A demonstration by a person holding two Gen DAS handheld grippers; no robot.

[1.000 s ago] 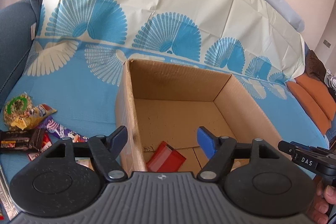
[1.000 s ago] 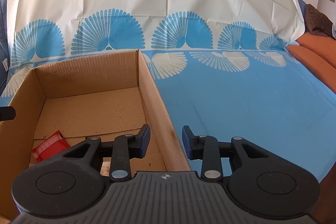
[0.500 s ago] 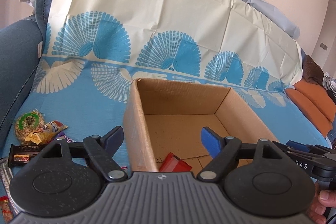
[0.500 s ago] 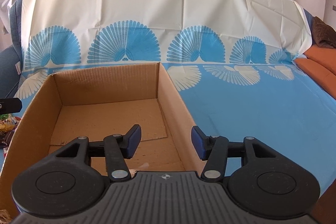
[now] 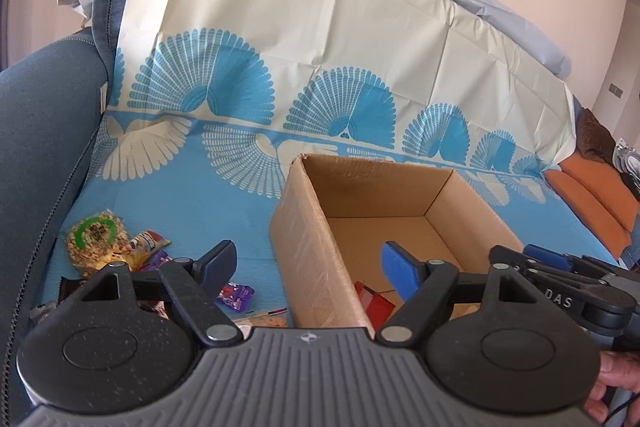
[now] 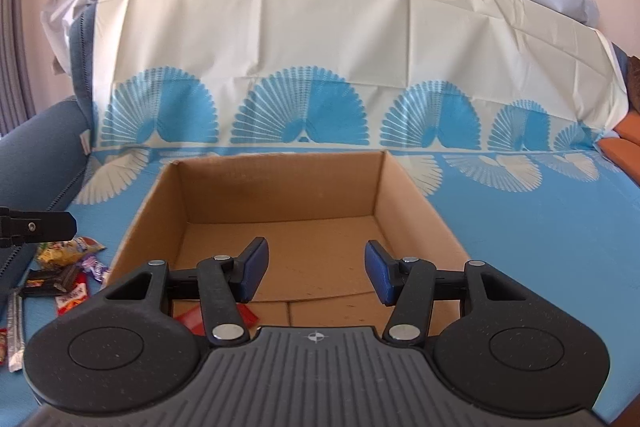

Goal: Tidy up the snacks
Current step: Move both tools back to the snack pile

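Observation:
An open cardboard box (image 5: pixel 312 259) stands on the blue patterned cloth, and a red packet (image 5: pixel 374 301) lies on its floor near the front. Loose snacks lie left of the box: a bag of peanuts (image 5: pixel 100 243), a purple wrapper (image 5: pixel 236 295) and dark bars. My left gripper (image 5: pixel 308 263) hovers over the box's left wall, its jaws closing with nothing between them. My right gripper (image 6: pixel 316 263) hangs open and empty above the box (image 6: pixel 280 187), the red packet (image 6: pixel 192 319) below its left finger. The snack pile (image 6: pixel 64 275) shows at the left.
A dark blue sofa armrest (image 5: pixel 40 147) rises left of the snacks. The cloth (image 5: pixel 180 211) runs up the backrest. Orange cushions (image 5: pixel 592 195) lie at the far right. A person's hand (image 5: pixel 612 383) holds the right gripper's handle at the lower right.
Both grippers have drawn back and slightly up from the box, so more of it and the snack pile shows. The right gripper's jaws have spread wider.

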